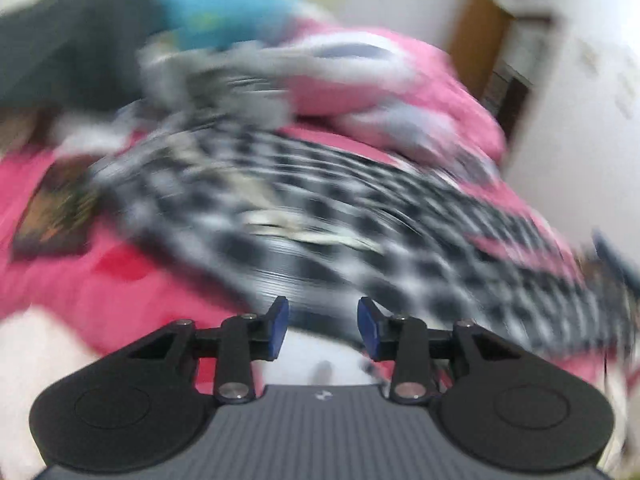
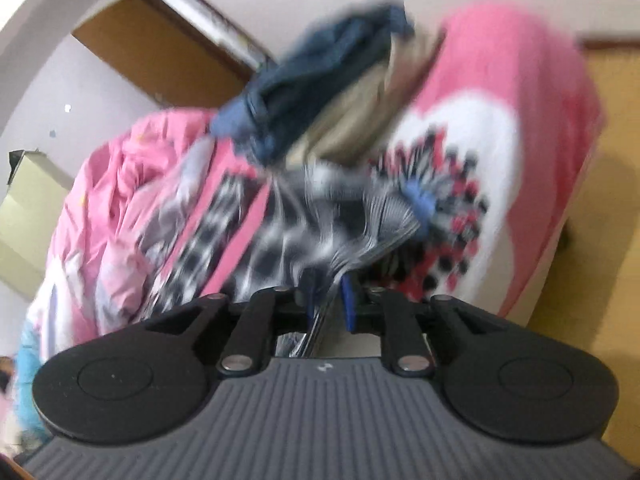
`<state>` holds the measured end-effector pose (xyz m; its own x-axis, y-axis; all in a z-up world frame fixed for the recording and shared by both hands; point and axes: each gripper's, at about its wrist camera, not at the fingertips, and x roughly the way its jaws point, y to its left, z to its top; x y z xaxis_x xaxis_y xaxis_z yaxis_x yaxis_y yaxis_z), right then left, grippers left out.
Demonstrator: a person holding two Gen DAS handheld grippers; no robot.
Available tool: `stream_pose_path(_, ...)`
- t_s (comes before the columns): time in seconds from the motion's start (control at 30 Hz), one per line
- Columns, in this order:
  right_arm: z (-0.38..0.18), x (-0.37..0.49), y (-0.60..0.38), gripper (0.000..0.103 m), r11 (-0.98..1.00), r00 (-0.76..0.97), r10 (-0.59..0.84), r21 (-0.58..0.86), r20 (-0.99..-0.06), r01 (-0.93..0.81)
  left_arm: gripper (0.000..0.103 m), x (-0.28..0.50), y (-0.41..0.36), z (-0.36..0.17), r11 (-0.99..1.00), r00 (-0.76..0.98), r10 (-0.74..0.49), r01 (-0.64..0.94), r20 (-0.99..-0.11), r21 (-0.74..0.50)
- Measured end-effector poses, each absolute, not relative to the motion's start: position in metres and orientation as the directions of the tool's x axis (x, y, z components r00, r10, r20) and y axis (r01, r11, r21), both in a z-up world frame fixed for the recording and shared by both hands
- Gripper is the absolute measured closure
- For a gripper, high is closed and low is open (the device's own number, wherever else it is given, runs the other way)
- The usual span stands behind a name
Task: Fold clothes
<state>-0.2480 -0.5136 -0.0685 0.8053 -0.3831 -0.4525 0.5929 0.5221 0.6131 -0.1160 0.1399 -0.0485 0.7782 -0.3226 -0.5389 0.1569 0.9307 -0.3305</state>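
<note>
A pink bed [image 1: 100, 292] carries the whole scene, with a heaped pink quilt [image 1: 400, 80] at its far side. Across the bed lies the checked black-and-white garment [image 1: 320, 208], its long axis running from far left to near right in the left wrist view, directly ahead of the left gripper [image 1: 323, 322], whose jaws stand wide and hold nothing. The right gripper [image 2: 329, 300] is the nearer: its jaws pinch the garment's edge, the cloth stretching away forward. Both views are blurred.
</note>
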Motion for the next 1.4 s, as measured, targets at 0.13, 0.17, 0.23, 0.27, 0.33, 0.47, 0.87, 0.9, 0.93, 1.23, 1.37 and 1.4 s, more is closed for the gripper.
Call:
stream_pose_path(0.13, -0.028, -0.231, -0.449, 0.084, 0.779, 0.884, -0.350, 0.429, -0.309, 0.458, 0.053, -0.096, 0.176, -0.050, 0.886, 0.781, -0.305, 0.022, -0.545, -0.464)
stream_pose_path(0.17, -0.018, -0.222, -0.428, 0.078, 0.848, 0.918, -0.287, 0.374, -0.275, 0.377, 0.052, -0.092, 0.180, -0.053, 0.873, 0.770, -0.318, 0.010, -0.553, -0.488)
stream_pose_path(0.23, -0.006, -0.199, -0.385, 0.047, 0.940, 0.962, -0.122, 0.281, -0.246, 0.191, 0.050, -0.084, 0.186, -0.060, 0.851, 0.745, -0.346, -0.007, -0.571, -0.525)
stream_pose_path(0.27, -0.004, -0.184, -0.362, 0.044, 0.967, 0.968, -0.015, 0.243, -0.252, 0.078, 0.050, -0.083, 0.186, -0.062, 0.849, 0.746, -0.343, -0.013, -0.571, -0.528)
stream_pose_path(0.33, -0.007, -0.157, -0.312, 0.042, 0.974, 0.934, 0.193, 0.171, -0.302, -0.146, 0.051, -0.082, 0.185, -0.067, 0.846, 0.747, -0.339, -0.024, -0.571, -0.533)
stream_pose_path(0.47, -0.032, -0.133, -0.211, 0.042, 0.887, 0.798, 0.416, 0.000, -0.437, -0.462, 0.060, -0.079, 0.183, -0.075, 0.843, 0.753, -0.327, -0.041, -0.571, -0.536)
stream_pose_path(0.87, -0.067, -0.125, -0.105, 0.100, 0.739, 0.708, 0.361, -0.276, -0.607, -0.614, 0.102, -0.090, 0.188, -0.065, 0.864, 0.813, -0.274, -0.026, -0.513, -0.503)
stream_pose_path(0.9, -0.063, -0.126, -0.107, 0.100, 0.752, 0.716, 0.359, -0.269, -0.599, -0.602, 0.102, -0.093, 0.189, -0.061, 0.866, 0.821, -0.267, -0.024, -0.504, -0.499)
stream_pose_path(0.93, -0.056, -0.128, -0.109, 0.100, 0.757, 0.718, 0.369, -0.258, -0.591, -0.601, 0.102, -0.096, 0.189, -0.057, 0.870, 0.826, -0.259, -0.025, -0.500, -0.492)
stream_pose_path(1.23, -0.082, -0.124, -0.100, 0.097, 0.752, 0.626, 0.376, -0.169, -0.683, -0.637, 0.094, -0.100, 0.192, -0.071, 0.897, 0.763, -0.266, -0.028, -0.590, -0.441)
stream_pose_path(1.37, -0.068, -0.129, -0.120, 0.077, 0.784, 0.635, 0.436, -0.077, -0.637, -0.615, 0.061, -0.115, 0.191, -0.060, 0.924, 0.793, -0.239, 0.008, -0.561, -0.383)
stream_pose_path(1.4, -0.063, -0.131, -0.129, 0.071, 0.794, 0.642, 0.459, -0.040, -0.614, -0.606, 0.060, -0.120, 0.190, -0.054, 0.932, 0.807, -0.226, 0.016, -0.546, -0.362)
